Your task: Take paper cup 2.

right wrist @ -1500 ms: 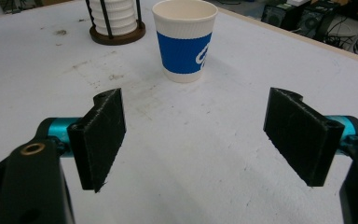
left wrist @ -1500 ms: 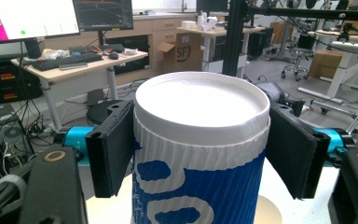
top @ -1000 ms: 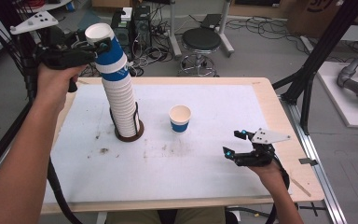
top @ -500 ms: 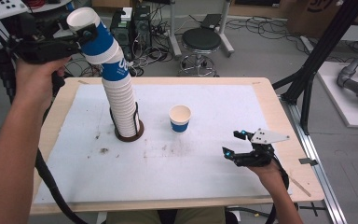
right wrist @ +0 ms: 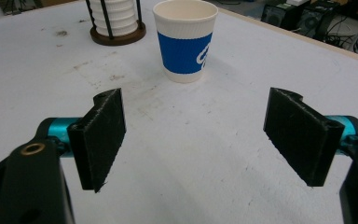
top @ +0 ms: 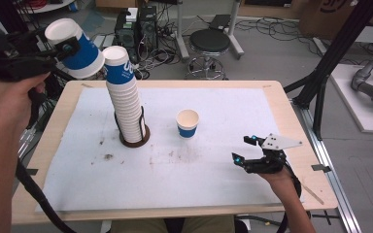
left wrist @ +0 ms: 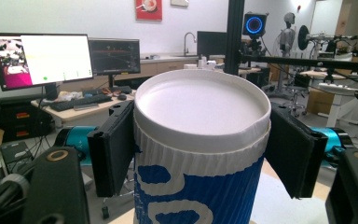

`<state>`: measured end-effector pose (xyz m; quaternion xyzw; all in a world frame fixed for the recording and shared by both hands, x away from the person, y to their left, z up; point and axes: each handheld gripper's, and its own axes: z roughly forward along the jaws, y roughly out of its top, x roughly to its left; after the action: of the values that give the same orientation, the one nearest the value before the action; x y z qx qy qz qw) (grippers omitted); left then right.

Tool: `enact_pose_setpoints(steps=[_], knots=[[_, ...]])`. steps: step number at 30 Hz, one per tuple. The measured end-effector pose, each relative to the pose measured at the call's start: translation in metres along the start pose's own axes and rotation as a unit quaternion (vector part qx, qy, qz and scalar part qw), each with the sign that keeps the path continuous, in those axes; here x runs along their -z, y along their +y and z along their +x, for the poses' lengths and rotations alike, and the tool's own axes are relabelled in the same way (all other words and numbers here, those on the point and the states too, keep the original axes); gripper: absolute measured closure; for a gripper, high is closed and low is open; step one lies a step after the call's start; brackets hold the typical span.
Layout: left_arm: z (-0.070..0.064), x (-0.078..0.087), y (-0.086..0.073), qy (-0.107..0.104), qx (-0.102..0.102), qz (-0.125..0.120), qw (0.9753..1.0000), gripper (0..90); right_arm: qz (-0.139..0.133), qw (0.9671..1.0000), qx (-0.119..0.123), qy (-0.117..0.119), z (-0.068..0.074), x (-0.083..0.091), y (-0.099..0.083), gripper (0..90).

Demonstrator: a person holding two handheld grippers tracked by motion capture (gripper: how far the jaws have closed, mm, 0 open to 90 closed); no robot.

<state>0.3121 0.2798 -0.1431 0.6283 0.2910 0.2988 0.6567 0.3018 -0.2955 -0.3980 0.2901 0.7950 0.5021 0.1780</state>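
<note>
Blue-and-white ribbed paper cup [left wrist: 200, 154] sits clamped between the left gripper's [top: 65, 48] two black jaws, one pad on each side just below its bottom rim; it's inverted, white base toward the camera in the left gripper view; in the high view it's held up in the air, tilted, off the table's back-left corner, just left of the stack top & apart from it.

Near edge of the table, right side: right gripper [top: 245, 150] rests low over the white paper sheet [top: 223, 170] w/ jaws spread wide, nothing between them; grey three-cornered plate on top of it; person's hand behind it at the table edge.

Mid table: single blue-and-white paper cup [top: 187, 123] stands upright, mouth up, on the sheet, ahead of the right gripper's open jaws & well apart from them; brown stains on the sheet in front of it.

Left of that cup: tall stack of nested white paper cups [top: 125, 97] w/ a blue-banded one on top, leaning slightly, standing in a round brown holder w/ black wire uprights [top: 135, 138].

Beyond the light wooden table [top: 291, 116]: black round stool [top: 209, 43], cables & PC boxes on the floor.
</note>
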Motion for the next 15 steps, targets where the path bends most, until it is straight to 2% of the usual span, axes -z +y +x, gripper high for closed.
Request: enact_pose_setpoints(steps=[8, 15], knots=[[-0.001, 0.024, -0.028, -0.001, 0.004, 0.012, 0.9999, 29.7, 0.002, 1.0, 0.003, 0.002, 0.002, -0.002, 0.001, 21.2], [-0.008, 0.032, -0.06, -0.01, 0.004, 0.028, 0.9995, 29.6, 0.005, 1.0, 0.005, 0.004, 0.002, -0.004, 0.001, 21.2]])
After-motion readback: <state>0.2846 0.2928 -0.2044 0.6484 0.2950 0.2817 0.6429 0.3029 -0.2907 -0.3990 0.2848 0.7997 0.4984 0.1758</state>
